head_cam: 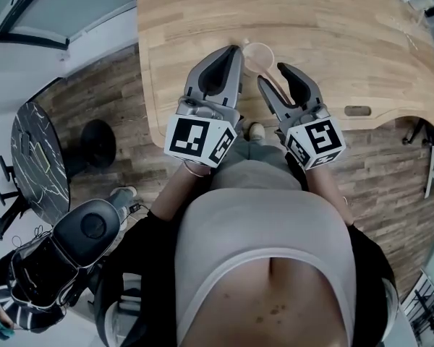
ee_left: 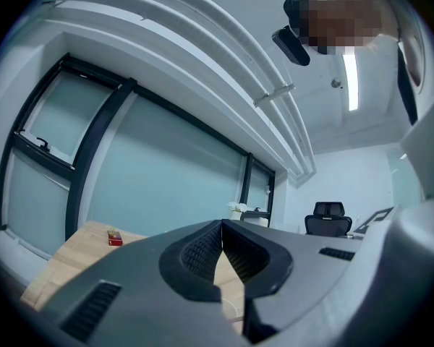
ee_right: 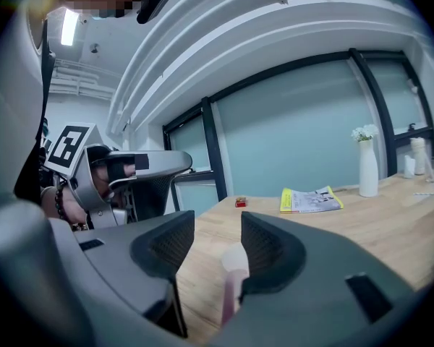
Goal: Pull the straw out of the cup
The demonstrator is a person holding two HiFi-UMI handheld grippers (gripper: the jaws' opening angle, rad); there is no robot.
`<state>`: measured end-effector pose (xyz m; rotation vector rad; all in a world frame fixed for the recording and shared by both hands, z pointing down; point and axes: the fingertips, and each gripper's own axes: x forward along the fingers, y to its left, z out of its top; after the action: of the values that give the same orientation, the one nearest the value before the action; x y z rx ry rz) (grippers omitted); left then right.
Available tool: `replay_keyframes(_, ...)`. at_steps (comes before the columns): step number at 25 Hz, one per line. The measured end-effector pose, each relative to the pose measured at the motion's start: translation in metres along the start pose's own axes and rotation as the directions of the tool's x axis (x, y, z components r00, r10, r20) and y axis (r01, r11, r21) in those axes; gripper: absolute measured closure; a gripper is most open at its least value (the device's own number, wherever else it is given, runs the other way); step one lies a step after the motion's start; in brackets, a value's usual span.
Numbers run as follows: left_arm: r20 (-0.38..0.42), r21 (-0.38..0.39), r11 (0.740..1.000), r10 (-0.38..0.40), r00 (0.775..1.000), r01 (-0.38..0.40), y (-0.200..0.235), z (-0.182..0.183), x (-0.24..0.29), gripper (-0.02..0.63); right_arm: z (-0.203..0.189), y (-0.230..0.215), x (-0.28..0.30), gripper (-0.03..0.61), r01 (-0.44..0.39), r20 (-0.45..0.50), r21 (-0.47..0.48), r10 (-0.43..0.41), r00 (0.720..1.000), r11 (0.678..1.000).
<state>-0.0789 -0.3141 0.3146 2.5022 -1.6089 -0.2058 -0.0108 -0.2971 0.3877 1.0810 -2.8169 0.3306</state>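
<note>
Left gripper [head_cam: 235, 50] at the wooden table's [head_cam: 347, 42] near edge, 2 jaws pressed together, nothing between them. Right gripper [head_cam: 270, 73] beside it, jaws spread wide. In that gap, a blurred pink straw [ee_right: 228, 302], close to 1 jaw, not pinched. Clear cup [head_cam: 259, 55] on the table, just ahead of both grippers' tips.

Light wood table [head_cam: 347, 42] w/ rounded front corners and an oval slot [head_cam: 357, 110] cut nr the front edge, rt side. Clear cup [head_cam: 259, 55] stands upright nr the front edge. Well apart from it, along the far side: small red item [ee_right: 240, 202], a yellow-edged magazine [ee_right: 311, 199] lying flat near it, and a tall white vase [ee_right: 368, 170] w/ white flowers further rt. Far-rt end has a few pale containers [ee_right: 418, 156], too small to ID.
</note>
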Motion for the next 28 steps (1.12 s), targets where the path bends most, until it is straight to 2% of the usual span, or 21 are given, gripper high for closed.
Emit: replay_keyframes(28, -0.032, -0.010, 1.000, 0.011, 0.999, -0.012, 0.003, -0.013, -0.002, 0.607, -0.033, -0.005, 0.002, 0.376, 0.021, -0.092, 0.037, -0.017, 0.996, 0.999)
